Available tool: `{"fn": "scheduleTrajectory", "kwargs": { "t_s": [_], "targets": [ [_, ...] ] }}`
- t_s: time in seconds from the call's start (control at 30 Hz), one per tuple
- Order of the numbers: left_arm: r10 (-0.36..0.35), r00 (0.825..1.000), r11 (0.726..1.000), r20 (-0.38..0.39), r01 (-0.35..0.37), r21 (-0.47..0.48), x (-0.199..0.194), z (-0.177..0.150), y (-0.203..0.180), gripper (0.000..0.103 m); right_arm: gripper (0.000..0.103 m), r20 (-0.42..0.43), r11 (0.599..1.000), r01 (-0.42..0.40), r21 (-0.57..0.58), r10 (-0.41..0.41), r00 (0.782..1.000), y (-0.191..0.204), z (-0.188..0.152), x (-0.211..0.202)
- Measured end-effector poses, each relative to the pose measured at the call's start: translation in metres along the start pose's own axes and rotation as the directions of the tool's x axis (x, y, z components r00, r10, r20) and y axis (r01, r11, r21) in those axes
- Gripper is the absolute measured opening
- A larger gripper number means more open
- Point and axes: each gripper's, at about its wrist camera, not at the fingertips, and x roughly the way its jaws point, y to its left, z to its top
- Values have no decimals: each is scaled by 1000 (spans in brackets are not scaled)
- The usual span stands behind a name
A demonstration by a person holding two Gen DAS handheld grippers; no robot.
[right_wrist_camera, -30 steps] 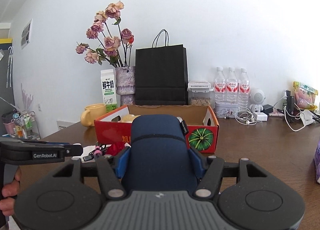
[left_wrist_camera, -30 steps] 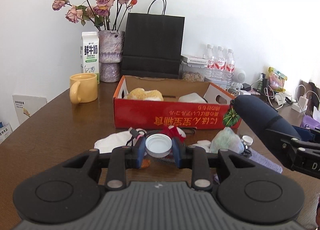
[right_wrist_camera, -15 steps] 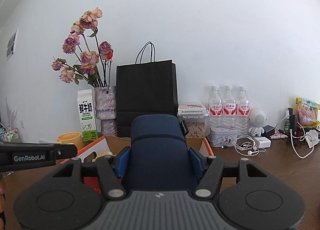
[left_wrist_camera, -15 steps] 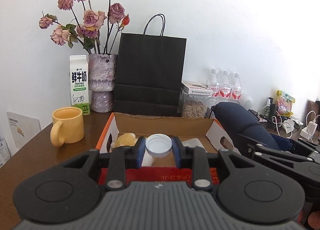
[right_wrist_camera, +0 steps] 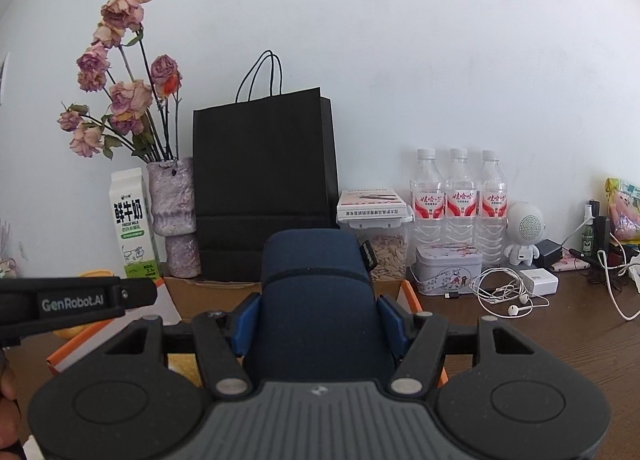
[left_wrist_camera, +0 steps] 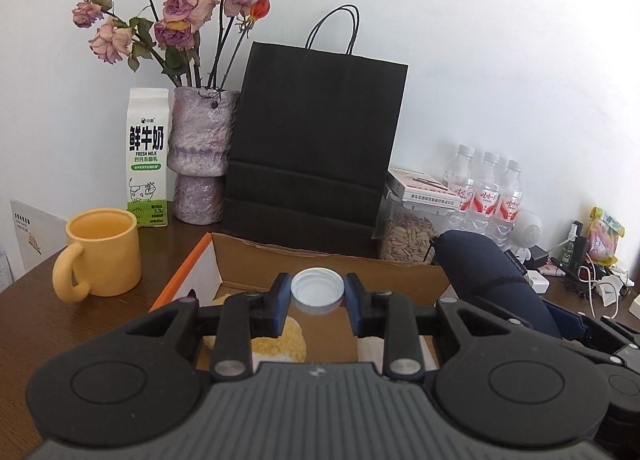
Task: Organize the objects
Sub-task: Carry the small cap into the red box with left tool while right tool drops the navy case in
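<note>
A plain white wall (right_wrist_camera: 440, 60) backs a dark brown wooden desk (right_wrist_camera: 580, 340) crowded along its far edge: a vase of dried roses (left_wrist_camera: 198, 156), a milk carton (left_wrist_camera: 147, 158), a black paper bag (left_wrist_camera: 316, 140), a clear tub of seeds (right_wrist_camera: 386, 256) with a small box on its lid, three water bottles (right_wrist_camera: 460, 200), a patterned tin (right_wrist_camera: 448, 270), a small white robot-shaped speaker (right_wrist_camera: 524, 232), white earphones (right_wrist_camera: 506, 296) and chargers. A yellow mug (left_wrist_camera: 100, 256) stands on the desk left of an open cardboard box (left_wrist_camera: 320, 264) with orange outer walls; something yellow lies inside it. The left gripper (left_wrist_camera: 318, 292) hangs over the box, its fingers (left_wrist_camera: 280, 300) nearly together and clamped on a white bottle cap (left_wrist_camera: 317, 288), open side facing the camera. The right gripper (right_wrist_camera: 316, 320) is just beside it over the box's right part, fingers (right_wrist_camera: 390, 324) about half spread and pressed against the sides of a dark navy pouch (right_wrist_camera: 316, 292)
</note>
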Motion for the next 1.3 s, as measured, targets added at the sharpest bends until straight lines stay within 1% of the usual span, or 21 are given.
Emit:
{"fn": "scheduleTrajectory", "kwargs": {
  "t_s": [0.2,0.3,0.33,0.37,0.4,0.43,0.47,0.5,0.6,0.67,0.8,0.97,1.13,1.23,1.3],
  "targets": [
    [1,1000,1000,-22,0,22,24,-3,2,29,61,-43,1000,14,-11,-15,999,-5,-6,22],
    [-20,999,999,-37,21,42,33,-6,2,30,61,-62,1000,23,-15,-24,998,-7,-8,29],
    [-23,999,999,-41,25,47,34,-7,1,34,64,-77,1000,27,-15,-28,997,-7,-9,31],
    [-20,999,999,-42,22,48,35,-8,2,59,67,-84,1000,25,-15,-26,996,-8,-10,32],
    [-13,999,999,-35,15,43,35,-9,2,77,70,-83,1000,27,-16,-28,996,-9,-12,33],
    [3,1000,999,-17,-2,39,34,-10,3,103,85,-86,999,33,-15,-34,996,-9,-13,34],
    [24,1000,999,12,-24,36,31,-11,4,103,98,-84,999,41,-10,-42,996,-10,-14,33],
    [35,999,999,20,-36,37,30,-12,4,103,101,-77,999,42,-7,-42,996,-10,-15,31],
    [31,999,999,14,-31,21,29,-12,7,103,101,-79,999,36,-12,-36,996,-10,-15,29],
    [47,999,999,8,-47,27,30,-13,7,103,101,-87,999,36,-15,-37,995,-10,-17,30],
    [54,999,998,3,-54,36,30,-16,7,103,101,-95,999,36,-18,-38,995,-9,-17,29],
    [54,998,998,36,-55,37,21,-19,9,103,101,-86,999,33,-18,-34,996,-8,-16,23],
    [27,993,999,116,-32,34,0,-23,13,103,101,-64,999,36,-25,-37,997,-8,-16,13],
    [43,991,998,128,-50,47,-11,-29,15,103,101,-46,999,42,-32,-44,998,-10,-19,2],
    [41,991,997,128,-50,62,-19,-34,18,103,101,-36,998,51,-41,-52,998,-11,-22,-8]
  ]
}}
